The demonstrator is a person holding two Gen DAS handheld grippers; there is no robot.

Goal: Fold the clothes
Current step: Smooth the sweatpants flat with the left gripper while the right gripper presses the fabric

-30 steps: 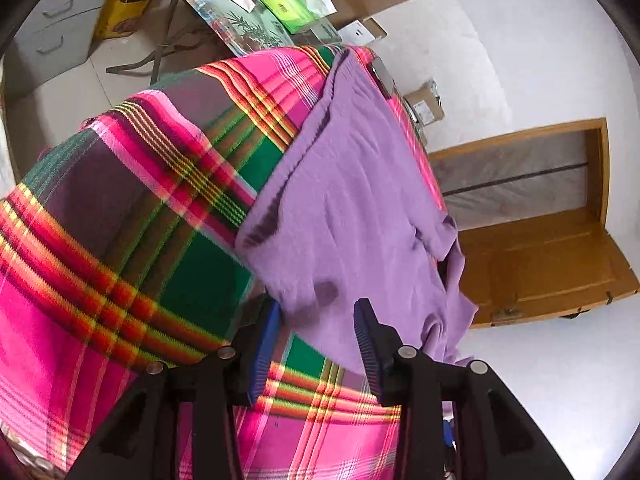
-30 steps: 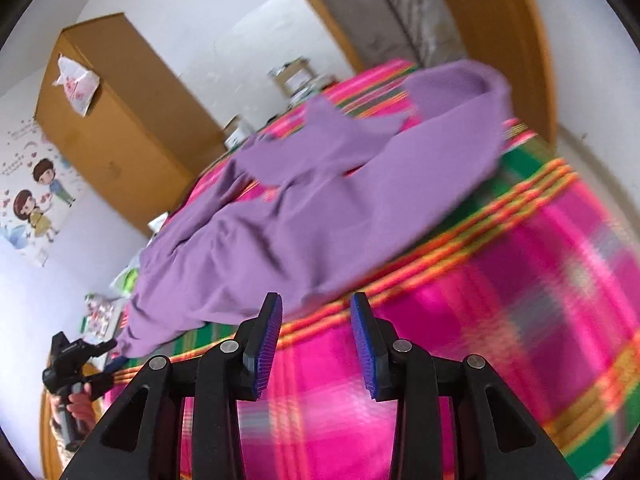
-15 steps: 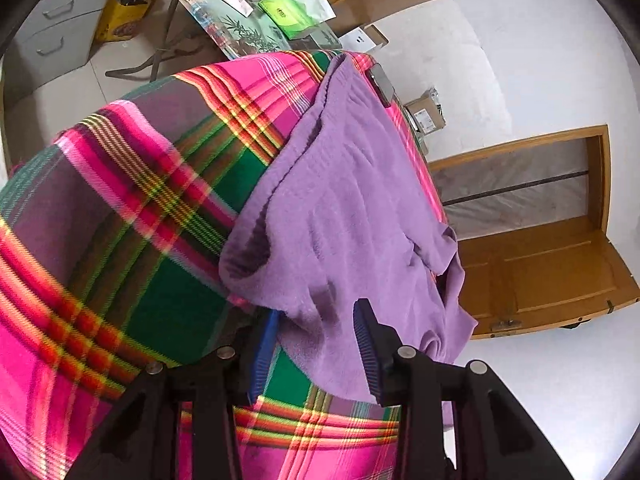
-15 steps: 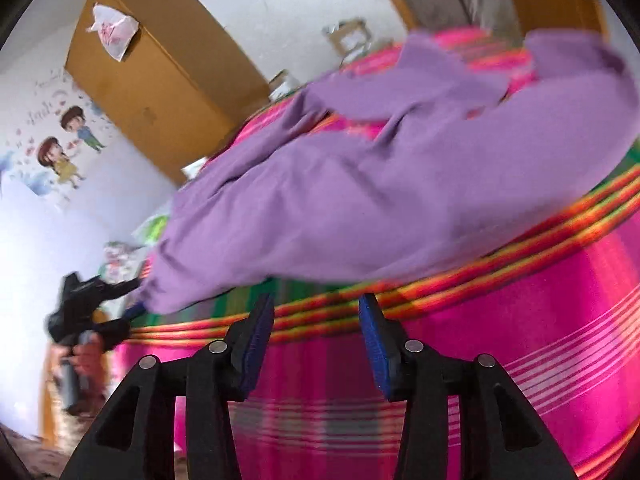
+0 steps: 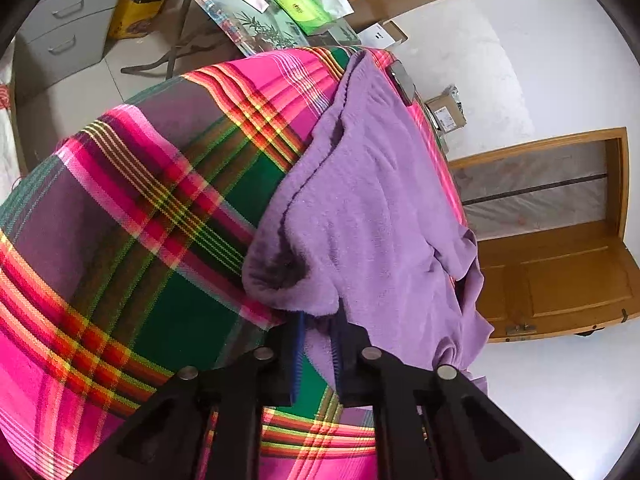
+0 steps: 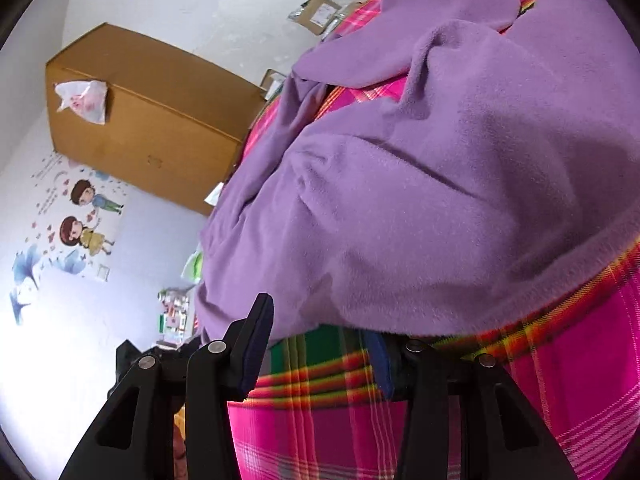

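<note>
Left gripper (image 5: 318, 344) closing, pinching purple garment (image 5: 372, 208) hem; only right view shows right gripper (image 6: 320, 344) parted, empty, over plaid blanket (image 6: 560, 360).

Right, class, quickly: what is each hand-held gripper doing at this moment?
Left hand-held gripper: jaws closing on a corner of the purple garment.
Right hand-held gripper: open, holding nothing, at the garment's edge over the plaid cloth.

Pink-green plaid blanket (image 5: 132, 216) as landmark, black phone (image 5: 401, 82) on its far edge, glass-top table (image 5: 256, 20) w/ green tissue pack (image 5: 302, 7) beyond it, brown cardboard box (image 6: 140, 120) behind, wooden door (image 5: 560, 280) to its right
</note>
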